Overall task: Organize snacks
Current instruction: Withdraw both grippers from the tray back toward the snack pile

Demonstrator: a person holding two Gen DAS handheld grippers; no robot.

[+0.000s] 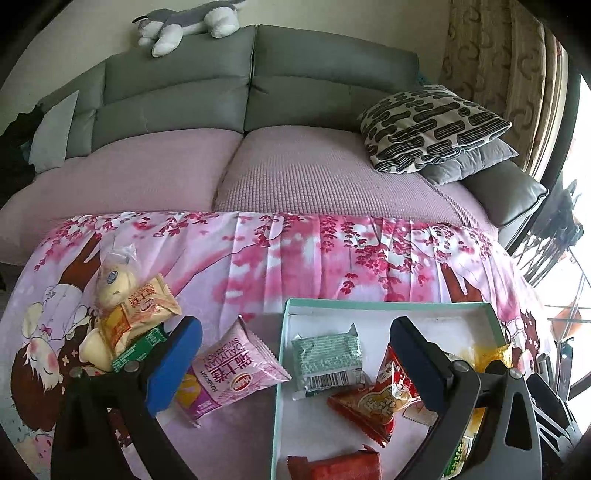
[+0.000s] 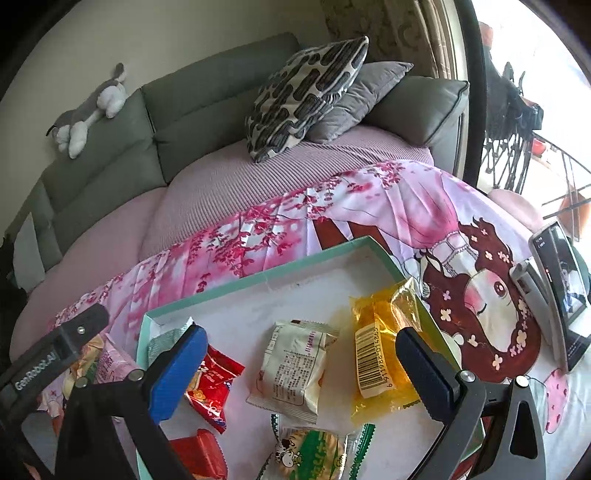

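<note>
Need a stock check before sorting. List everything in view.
box: 1, teal rim, white inside, on cloth
pink pack: 1, on cloth left of box
loose packs: a pile, yellow, orange, green, far left on cloth
green pack: 1, in box
red packs: 3, in box, left
white pack: 1, box middle
yellow pack: 1, box right
cow pack: 1, green, box near edge
cloth: 1, pink floral
sofa: 1, grey
pillows: 2, patterned, grey
plush: 1, grey-white, sofa top
phone: 1, propped right
left gripper: jaws open, empty
right gripper: jaws open, empty
</note>
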